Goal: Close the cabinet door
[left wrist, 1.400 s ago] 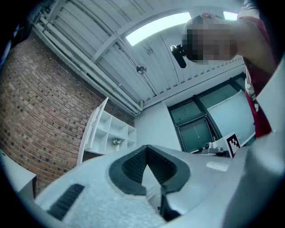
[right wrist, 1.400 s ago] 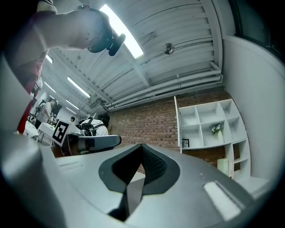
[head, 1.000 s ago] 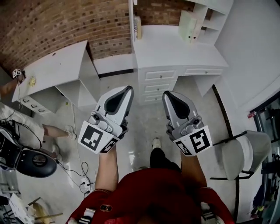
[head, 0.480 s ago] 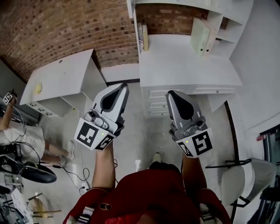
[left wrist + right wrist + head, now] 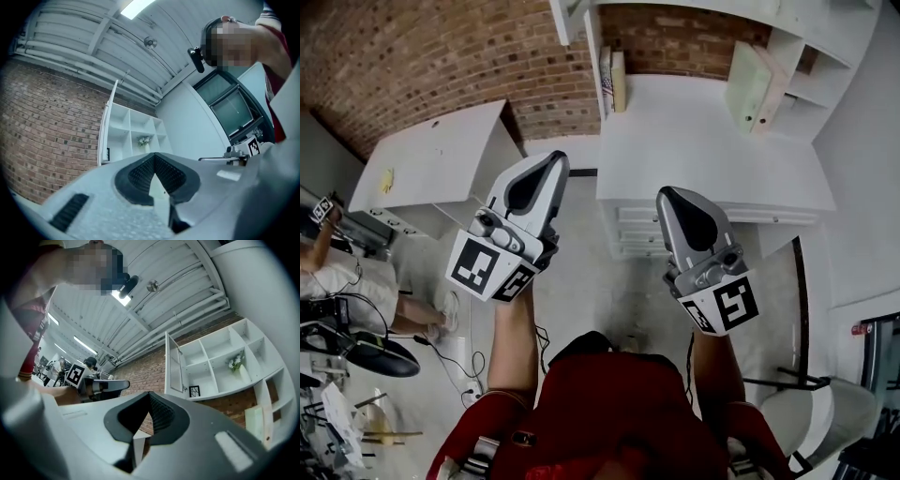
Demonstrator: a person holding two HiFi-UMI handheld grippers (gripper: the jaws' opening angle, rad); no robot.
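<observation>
On the white open-shelf wall cabinet [image 5: 220, 357], the white panel door [image 5: 174, 363] is jutting open leftward. Both the left gripper [image 5: 551, 161] and right gripper [image 5: 670, 195] are hovering clenched, empty; pressing the door's outer face flat looks wisest.

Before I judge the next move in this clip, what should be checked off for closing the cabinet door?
1. The cabinet door stands open, swung out from the shelves: ok.
2. The left gripper is empty, jaws together: ok.
3. The right gripper is empty, jaws together: ok.
4. A gripper touches the door: not ok, both are well short of it.
5. The door's swing path is free: cannot tell.
</observation>
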